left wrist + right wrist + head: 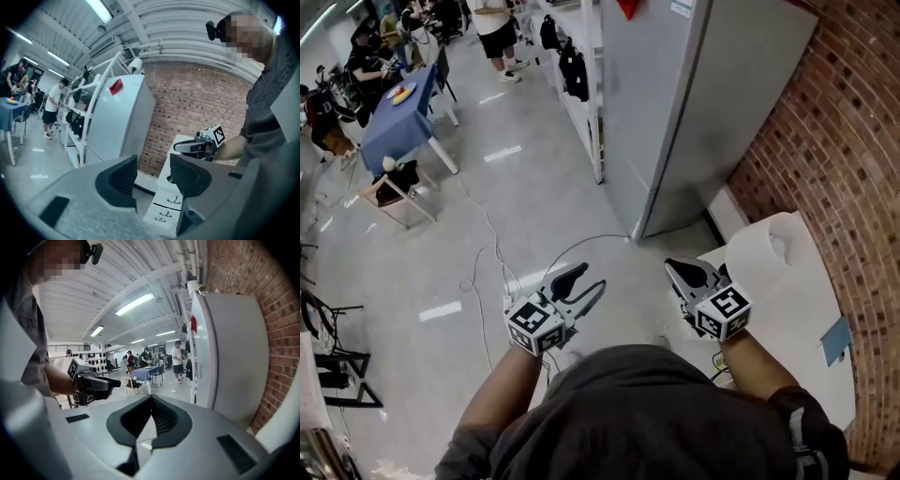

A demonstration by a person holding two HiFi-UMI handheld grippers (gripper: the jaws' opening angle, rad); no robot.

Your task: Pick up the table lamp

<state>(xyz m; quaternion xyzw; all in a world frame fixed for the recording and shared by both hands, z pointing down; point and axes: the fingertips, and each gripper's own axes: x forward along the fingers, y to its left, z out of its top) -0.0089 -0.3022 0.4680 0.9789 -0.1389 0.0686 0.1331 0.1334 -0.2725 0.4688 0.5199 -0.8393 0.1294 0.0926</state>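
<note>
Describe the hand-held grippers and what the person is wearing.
The left hand-held gripper and right hand-held gripper both have dark curved jaws on grey bodies, each carrying a white cube with black square markers. The person wears a dark grey shirt.

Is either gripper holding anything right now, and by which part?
Nothing is held. The left gripper has its jaws apart with nothing between them; the right gripper has its jaws closed together, empty.
</note>
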